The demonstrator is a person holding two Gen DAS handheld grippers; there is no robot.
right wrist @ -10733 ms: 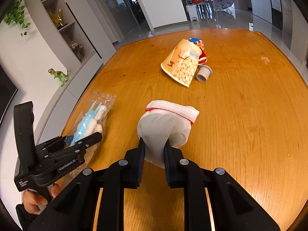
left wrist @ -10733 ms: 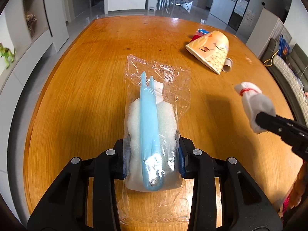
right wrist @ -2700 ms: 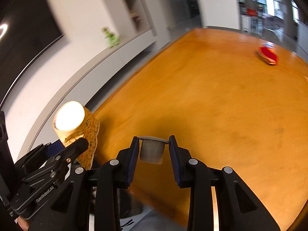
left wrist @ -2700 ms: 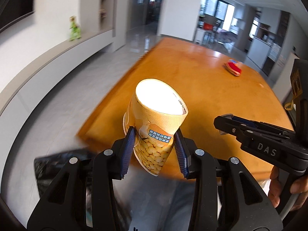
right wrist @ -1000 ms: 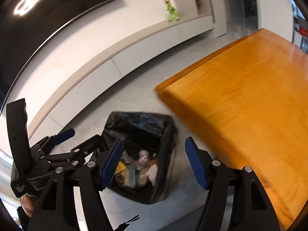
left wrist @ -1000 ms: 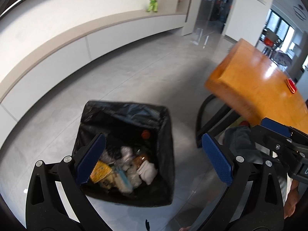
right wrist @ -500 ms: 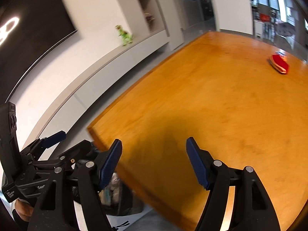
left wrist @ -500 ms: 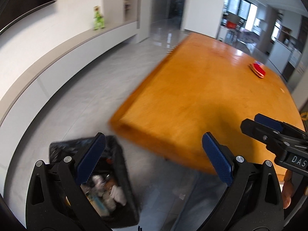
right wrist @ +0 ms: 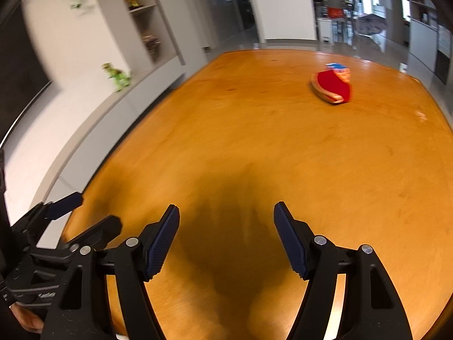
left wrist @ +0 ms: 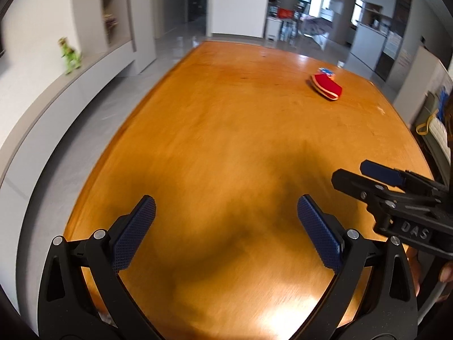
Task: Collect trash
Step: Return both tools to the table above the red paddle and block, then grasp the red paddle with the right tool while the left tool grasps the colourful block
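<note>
Your left gripper (left wrist: 226,212) is spread wide and empty at the bottom of its frame, over the near end of the glossy orange wooden table (left wrist: 226,141). Your right gripper (right wrist: 226,223) is likewise released, holding nothing. The flattened red and orange wrapper (right wrist: 332,86) lies on the table in the upper right of both views, well apart from both grippers.

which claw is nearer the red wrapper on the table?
Right, marginally. The right claw sits nearer the red wrapper's side of the table; the left claw is farther left. Both far, open.
</note>
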